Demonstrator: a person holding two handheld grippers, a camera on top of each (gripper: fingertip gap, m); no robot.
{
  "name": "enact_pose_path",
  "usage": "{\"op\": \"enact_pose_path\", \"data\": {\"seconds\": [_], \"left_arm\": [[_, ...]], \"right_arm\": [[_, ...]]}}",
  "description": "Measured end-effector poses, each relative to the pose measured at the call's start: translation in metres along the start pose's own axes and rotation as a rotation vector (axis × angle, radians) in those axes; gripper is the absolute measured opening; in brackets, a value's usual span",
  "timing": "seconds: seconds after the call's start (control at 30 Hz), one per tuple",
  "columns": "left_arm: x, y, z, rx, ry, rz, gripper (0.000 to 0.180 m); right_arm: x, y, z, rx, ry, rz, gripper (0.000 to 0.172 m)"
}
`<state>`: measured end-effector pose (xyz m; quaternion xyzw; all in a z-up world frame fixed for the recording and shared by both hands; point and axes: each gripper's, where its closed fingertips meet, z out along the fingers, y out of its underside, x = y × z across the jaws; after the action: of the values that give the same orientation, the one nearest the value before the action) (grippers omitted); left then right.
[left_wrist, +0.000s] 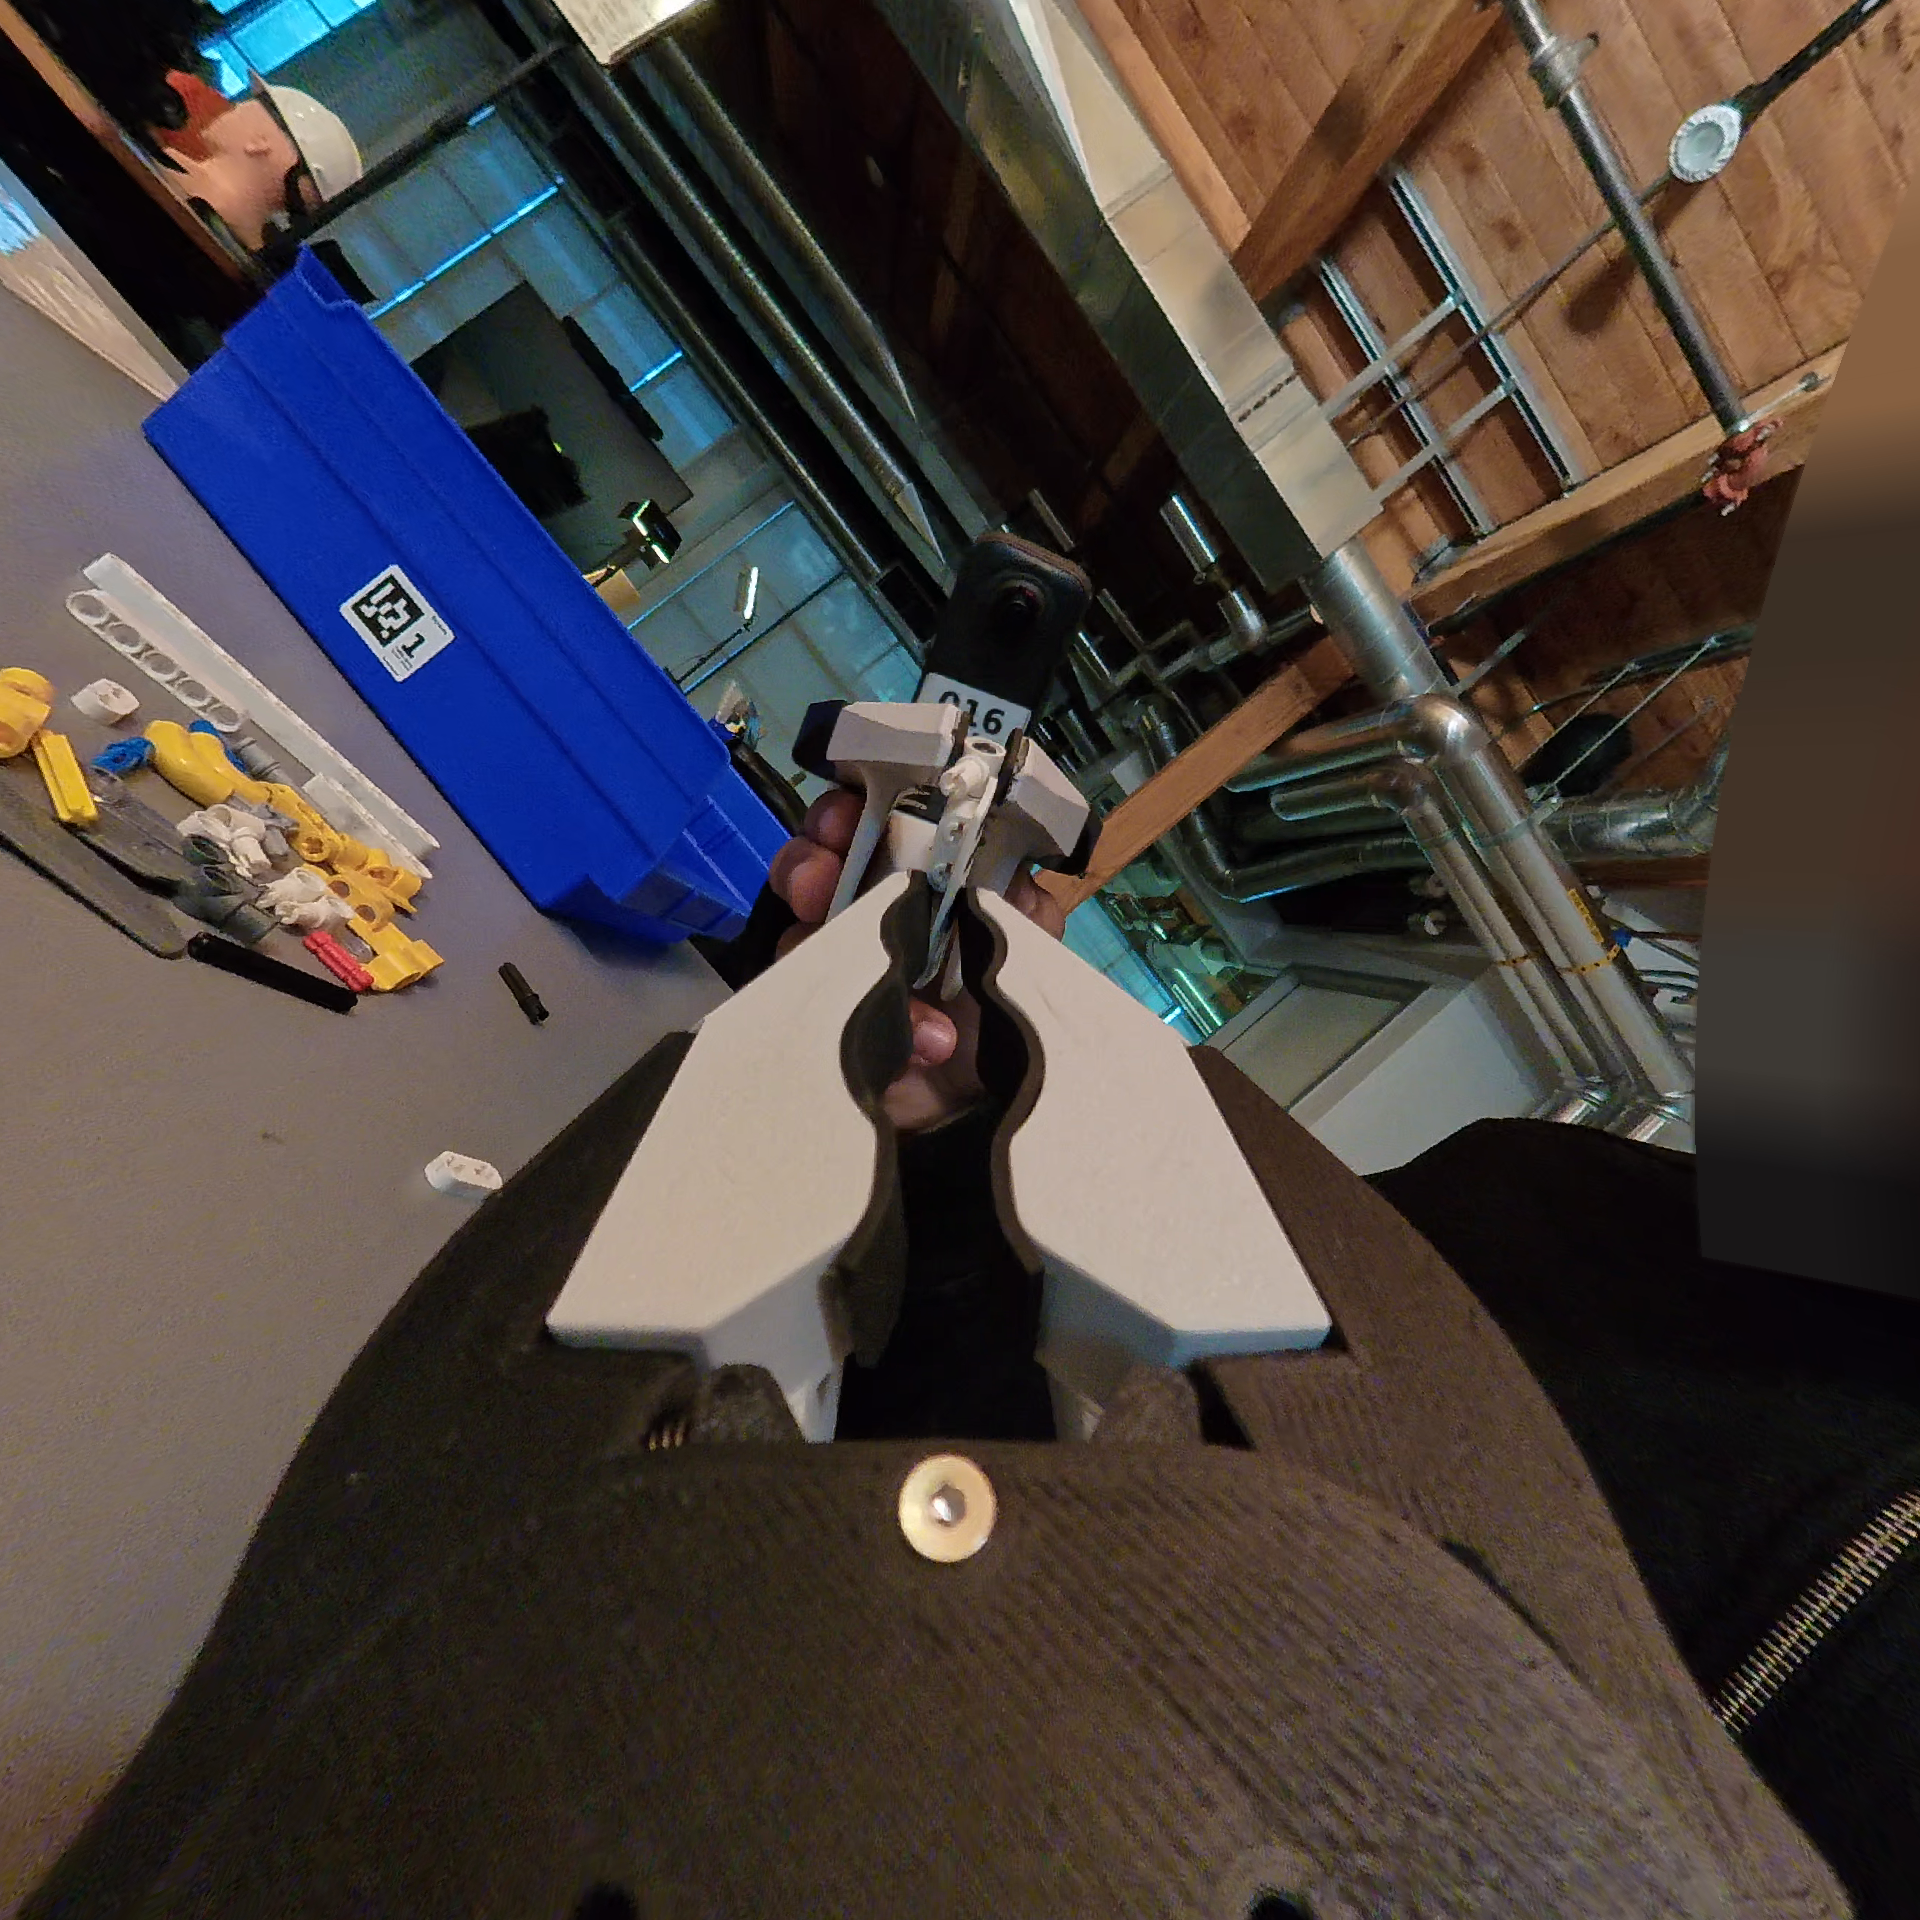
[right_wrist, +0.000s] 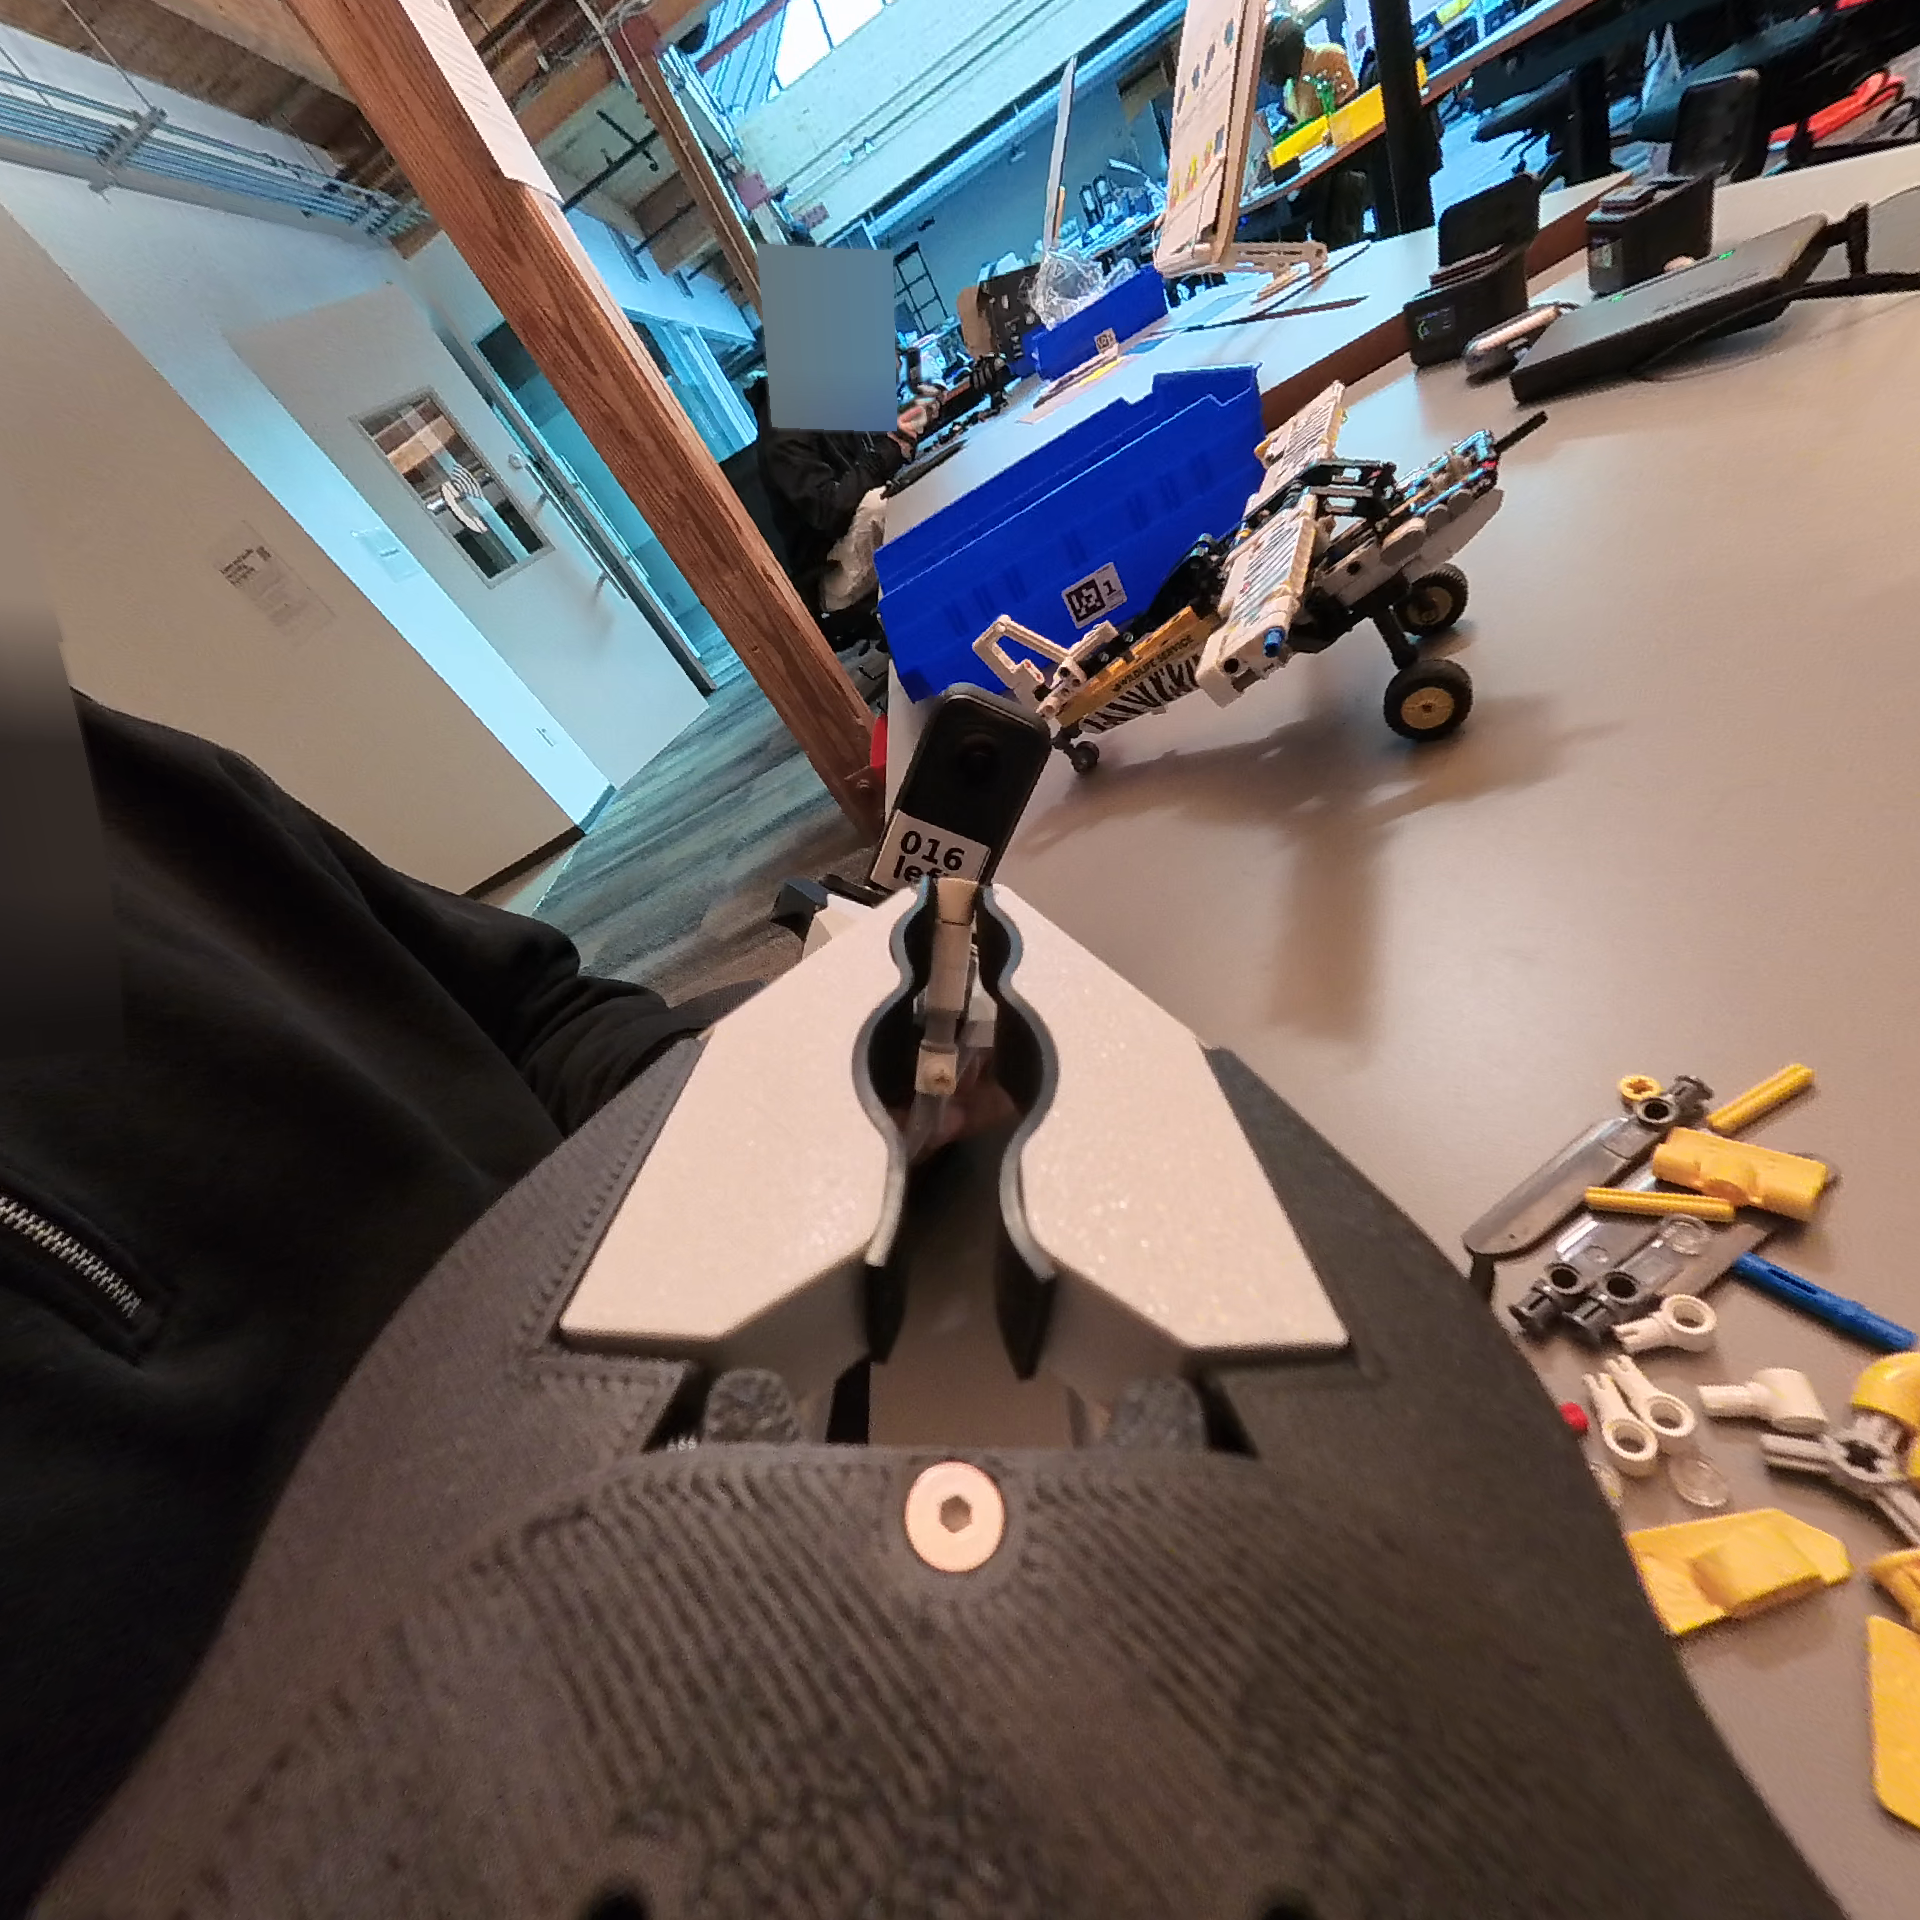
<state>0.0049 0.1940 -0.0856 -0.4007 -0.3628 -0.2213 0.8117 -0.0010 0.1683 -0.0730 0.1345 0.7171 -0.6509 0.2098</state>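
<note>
A slim white-and-grey toy-brick assembly (left_wrist: 961, 831) spans between my two claws, raised off the grey table (right_wrist: 1455, 935). My left claw (left_wrist: 948, 914) is clamped on one end, my right claw (right_wrist: 948, 914) nearly closed on the other. Far left in the left wrist view stands a blue bin (left_wrist: 447, 623); near it lie loose yellow and white pieces (left_wrist: 270, 831). Beyond my right claw stands a brick-built plane model (right_wrist: 1299, 582).

Daylight is falling on white walls (right_wrist: 156, 540), a slanting wooden post (right_wrist: 623, 416), grey carpet (right_wrist: 665, 831) and a long grey desk (right_wrist: 1558, 883); metal pipes (left_wrist: 1455, 831) are running overhead.
</note>
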Motion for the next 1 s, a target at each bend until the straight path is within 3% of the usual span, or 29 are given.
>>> {"op": "enact_pose_path", "data": {"seconds": [0.27, 0.4, 0.5, 0.63, 0.73, 1.0], "left_arm": [[0.002, 0.004, 0.001, -0.019, 0.006, 0.012, 0.0], [0.002, -0.003, -0.002, 0.019, 0.036, -0.041, 0.0], [0.003, -0.007, -0.004, 0.045, 0.054, -0.058, 0.0], [0.002, -0.011, -0.007, 0.07, 0.071, -0.092, 0.0], [0.002, -0.012, -0.007, 0.072, 0.073, -0.096, 0.0], [0.002, -0.012, -0.007, 0.071, 0.078, -0.106, 0.0]], "right_arm": [[-0.002, -0.025, -0.016, 0.165, -0.063, 0.098, 0.004], [0.02, -0.028, -0.03, 0.175, 0.093, 0.063, 0.005], [0.07, -0.012, -0.051, 0.056, 0.445, -0.021, 0.005], [0.125, 0.023, -0.085, -0.221, 0.854, -0.123, 0.005], [0.141, 0.042, -0.093, -0.35, 0.955, -0.147, 0.005], [0.147, 0.062, -0.086, -0.497, 0.971, -0.221, 0.017]]}}
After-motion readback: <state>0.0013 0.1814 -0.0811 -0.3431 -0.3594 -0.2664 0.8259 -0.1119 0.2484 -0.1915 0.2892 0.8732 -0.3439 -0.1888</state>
